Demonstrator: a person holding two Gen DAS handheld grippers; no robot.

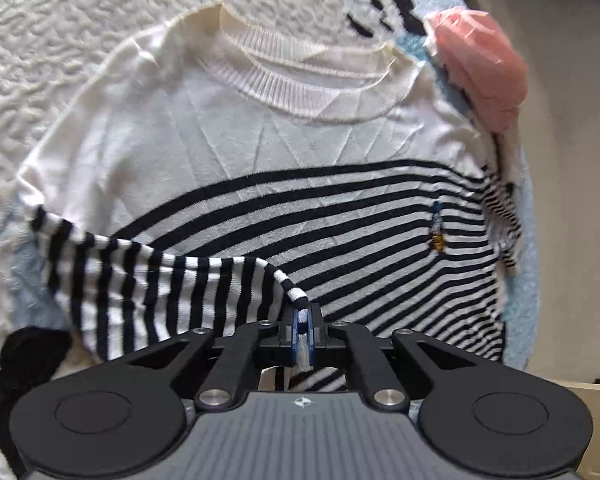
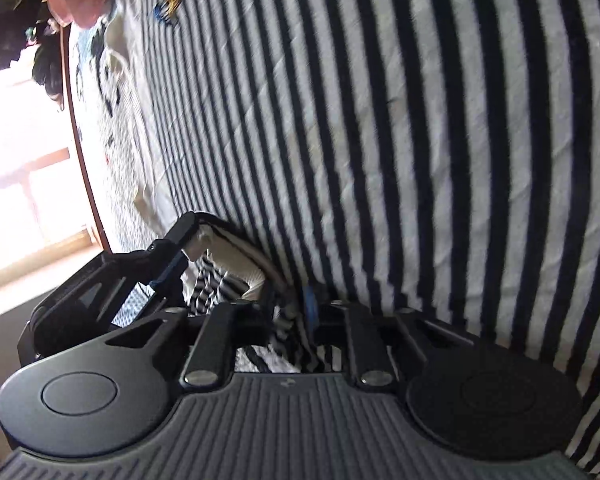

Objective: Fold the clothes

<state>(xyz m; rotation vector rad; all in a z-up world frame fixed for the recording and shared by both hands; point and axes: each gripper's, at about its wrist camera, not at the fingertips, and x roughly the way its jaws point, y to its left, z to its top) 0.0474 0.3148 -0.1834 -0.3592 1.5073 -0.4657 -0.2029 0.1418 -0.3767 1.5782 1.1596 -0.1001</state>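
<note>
left wrist: white knit sweater with navy stripes (image 1: 300, 168) spread flat on textured white blanket (image 1: 40, 60); striped sleeve cuff (image 1: 296, 294) clamped in left gripper (image 1: 303, 322) | right wrist: right gripper (image 2: 274, 300) parted, striped fabric bunched loosely between jaws

Left gripper (image 1: 302, 320), lower half of the left wrist frame: matte black linkage arms fanning out from the centre, each ending in a large round black disc with a shallow circular recess. Silver pivot screws at the joints, two large and several small. Blue pads on the fingertips. Grey ribbed housing along the bottom edge, with a small round emblem at its top centre.

Right gripper (image 2: 246, 284), lower half of the right wrist frame: same build, black arms, round discs, silver pivot screws, grey ribbed housing. Blue pad (image 2: 310, 306) visible on one finger, right of centre.
</note>
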